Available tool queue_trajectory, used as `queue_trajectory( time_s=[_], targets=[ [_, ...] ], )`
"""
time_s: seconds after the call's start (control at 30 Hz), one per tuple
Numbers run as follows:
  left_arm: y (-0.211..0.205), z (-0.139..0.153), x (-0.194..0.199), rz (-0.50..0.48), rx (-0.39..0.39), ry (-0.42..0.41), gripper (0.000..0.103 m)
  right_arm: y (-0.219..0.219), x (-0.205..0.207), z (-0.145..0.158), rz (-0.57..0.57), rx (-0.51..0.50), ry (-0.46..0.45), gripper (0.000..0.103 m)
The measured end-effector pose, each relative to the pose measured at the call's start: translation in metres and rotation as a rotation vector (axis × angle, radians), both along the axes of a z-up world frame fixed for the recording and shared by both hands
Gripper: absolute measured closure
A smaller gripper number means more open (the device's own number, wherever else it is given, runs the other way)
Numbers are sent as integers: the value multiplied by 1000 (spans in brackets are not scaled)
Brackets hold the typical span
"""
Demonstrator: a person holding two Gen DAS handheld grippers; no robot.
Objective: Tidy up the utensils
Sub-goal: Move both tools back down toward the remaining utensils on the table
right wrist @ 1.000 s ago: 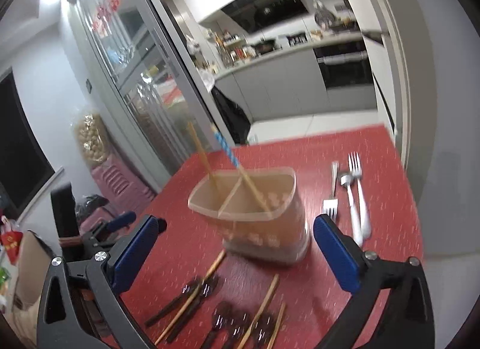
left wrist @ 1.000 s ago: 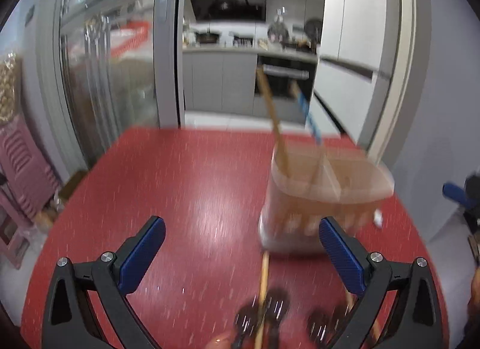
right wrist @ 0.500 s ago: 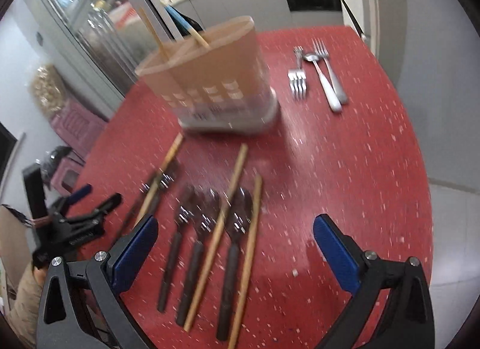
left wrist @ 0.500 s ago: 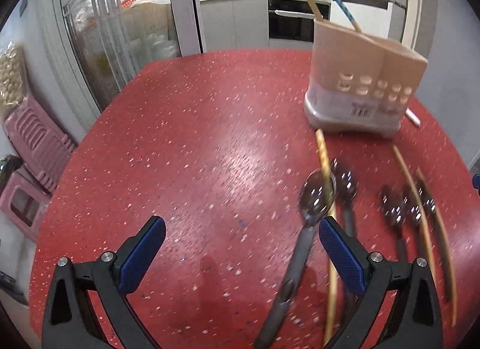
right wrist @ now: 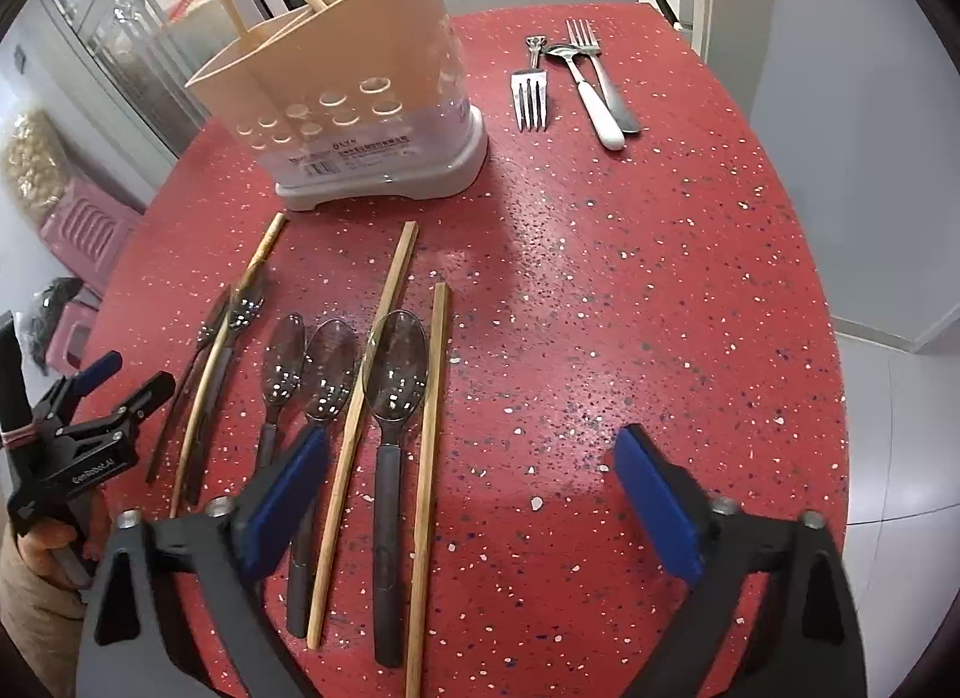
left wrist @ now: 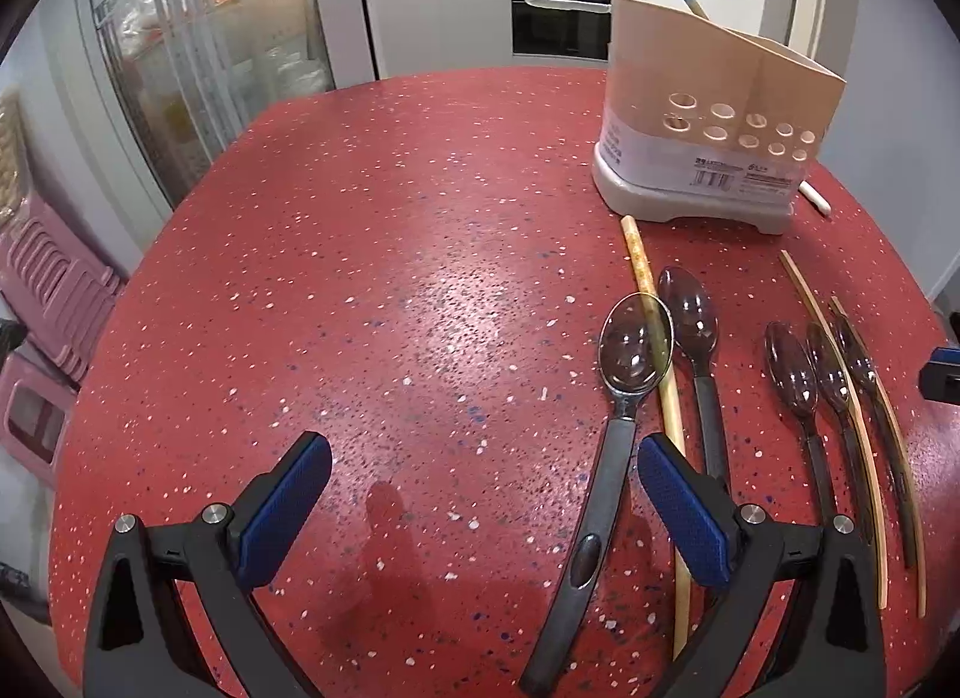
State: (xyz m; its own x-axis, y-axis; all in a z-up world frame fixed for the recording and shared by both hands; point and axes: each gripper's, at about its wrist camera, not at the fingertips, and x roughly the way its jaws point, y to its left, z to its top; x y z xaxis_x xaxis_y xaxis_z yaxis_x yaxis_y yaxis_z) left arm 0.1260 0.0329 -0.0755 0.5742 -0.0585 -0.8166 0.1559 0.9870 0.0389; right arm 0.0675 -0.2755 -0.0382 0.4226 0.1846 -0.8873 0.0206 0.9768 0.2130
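Observation:
A beige utensil holder [left wrist: 714, 128] [right wrist: 354, 104] stands at the back of the red table [left wrist: 390, 278] with two chopsticks in it. Several dark plastic spoons [left wrist: 630, 398] [right wrist: 393, 398] and wooden chopsticks [left wrist: 654, 350] [right wrist: 372, 386] lie in front of it. My left gripper [left wrist: 480, 506] is open and empty, low over the table, just left of the nearest spoon's handle. My right gripper [right wrist: 474, 494] is open and empty, just right of the spoons. The left gripper also shows in the right wrist view [right wrist: 90, 416].
Two forks [right wrist: 531, 98] and a white-handled spoon [right wrist: 591, 98] lie on the table to the right of the holder. Pink stools [left wrist: 42, 302] stand on the floor left of the table. A glass-door cabinet and a kitchen lie behind.
Both grippers have pulled back and tilted down from the holder to the spoons and chopsticks on the table. Both stay open.

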Motion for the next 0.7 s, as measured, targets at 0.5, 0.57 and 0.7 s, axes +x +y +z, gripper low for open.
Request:
queue_trajectory(
  time_s=[0.5, 0.57, 0.7],
  targets=[
    [-6, -13, 15, -10, 40, 37, 0, 23, 6, -18, 47, -138, 56, 52],
    [-7, -13, 16, -10, 42, 35, 0, 27, 6, -19, 59, -149, 57, 52],
    [-11, -13, 17, -18, 48, 35, 0, 40, 8, -20, 90, -198, 61, 53]
  ],
)
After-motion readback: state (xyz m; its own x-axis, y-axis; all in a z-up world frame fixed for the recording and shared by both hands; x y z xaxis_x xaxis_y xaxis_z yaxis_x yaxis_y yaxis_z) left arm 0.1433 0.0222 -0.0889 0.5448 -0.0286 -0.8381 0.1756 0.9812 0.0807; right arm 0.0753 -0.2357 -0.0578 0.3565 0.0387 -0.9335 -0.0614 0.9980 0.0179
